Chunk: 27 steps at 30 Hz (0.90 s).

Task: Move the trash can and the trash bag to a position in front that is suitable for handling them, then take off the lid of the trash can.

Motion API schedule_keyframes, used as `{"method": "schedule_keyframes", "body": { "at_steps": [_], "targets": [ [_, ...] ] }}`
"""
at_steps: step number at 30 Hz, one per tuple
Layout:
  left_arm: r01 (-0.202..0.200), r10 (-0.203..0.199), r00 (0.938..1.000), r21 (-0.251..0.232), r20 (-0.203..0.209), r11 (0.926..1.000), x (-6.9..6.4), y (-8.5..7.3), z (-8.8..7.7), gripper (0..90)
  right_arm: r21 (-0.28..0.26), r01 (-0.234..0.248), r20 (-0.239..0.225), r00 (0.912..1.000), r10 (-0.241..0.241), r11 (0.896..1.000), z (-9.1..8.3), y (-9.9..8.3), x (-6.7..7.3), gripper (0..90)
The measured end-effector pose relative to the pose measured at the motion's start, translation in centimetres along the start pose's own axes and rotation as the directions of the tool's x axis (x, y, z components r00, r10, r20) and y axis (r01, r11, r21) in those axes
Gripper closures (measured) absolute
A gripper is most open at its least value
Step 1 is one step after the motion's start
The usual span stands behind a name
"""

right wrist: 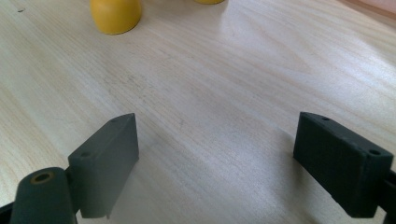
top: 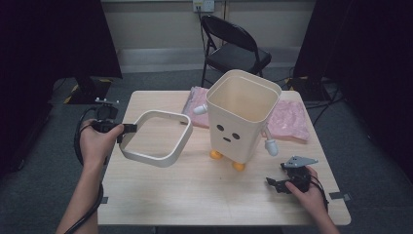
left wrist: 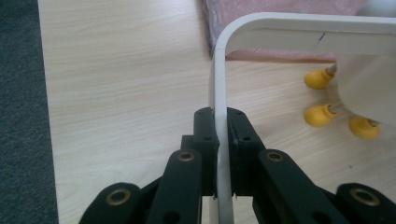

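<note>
high view | pale wood table [top: 195,195] | grey floor [top: 370,161], folding chair [top: 233,48], seemingly black

Cream square ring [top: 157,138] with rounded corners, open through the middle, thin-walled. Held tilted above the desk [top: 195,190], one edge clamped. Sits left of the cream face-marked bin [top: 241,114], near it, not touching.
</note>
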<state>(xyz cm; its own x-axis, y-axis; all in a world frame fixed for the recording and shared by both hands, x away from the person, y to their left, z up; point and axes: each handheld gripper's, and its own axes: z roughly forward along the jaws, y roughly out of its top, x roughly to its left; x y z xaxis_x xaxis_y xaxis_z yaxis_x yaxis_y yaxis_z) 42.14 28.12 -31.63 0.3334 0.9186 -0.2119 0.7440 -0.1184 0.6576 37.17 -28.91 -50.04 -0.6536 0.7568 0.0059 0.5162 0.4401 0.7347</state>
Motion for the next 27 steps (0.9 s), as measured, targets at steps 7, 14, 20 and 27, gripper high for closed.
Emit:
{"method": "schedule_keyframes", "body": {
  "at_steps": [7, 14, 20, 27],
  "targets": [
    [0.022, -0.021, 0.9996, 0.004, -0.02, 0.9998, 0.9, -3.2, 2.4, 83.8, 0.0, 0.0, -0.001, 1.0, 0.0, 1.0, 0.0, 0.0, 0.0, 13.0],
    [0.067, -0.066, 0.9973, 0.037, -0.033, 0.997, 2.2, -6.1, 4.8, 83.8, 0.0, 0.0, -0.002, 1.0, 0.0, 1.0, 0.0, 0.0, 0.0, 13.0],
    [0.088, -0.084, 0.9939, 0.059, -0.072, 0.9944, 3.4, -8.1, 7.4, 83.7, 0.0, 0.015, -0.016, 0.9998, -0.015, 1.0, 0.1, 0.2, -0.6, 13.6],
    [0.123, -0.115, 0.9881, 0.078, -0.102, 0.9893, 4.6, -8.7, 10.1, 83.6, 0.002, 0.037, -0.019, 0.9991, -0.037, 0.999, 0.7, 0.8, -2.0, 13.7]
  ]
}}
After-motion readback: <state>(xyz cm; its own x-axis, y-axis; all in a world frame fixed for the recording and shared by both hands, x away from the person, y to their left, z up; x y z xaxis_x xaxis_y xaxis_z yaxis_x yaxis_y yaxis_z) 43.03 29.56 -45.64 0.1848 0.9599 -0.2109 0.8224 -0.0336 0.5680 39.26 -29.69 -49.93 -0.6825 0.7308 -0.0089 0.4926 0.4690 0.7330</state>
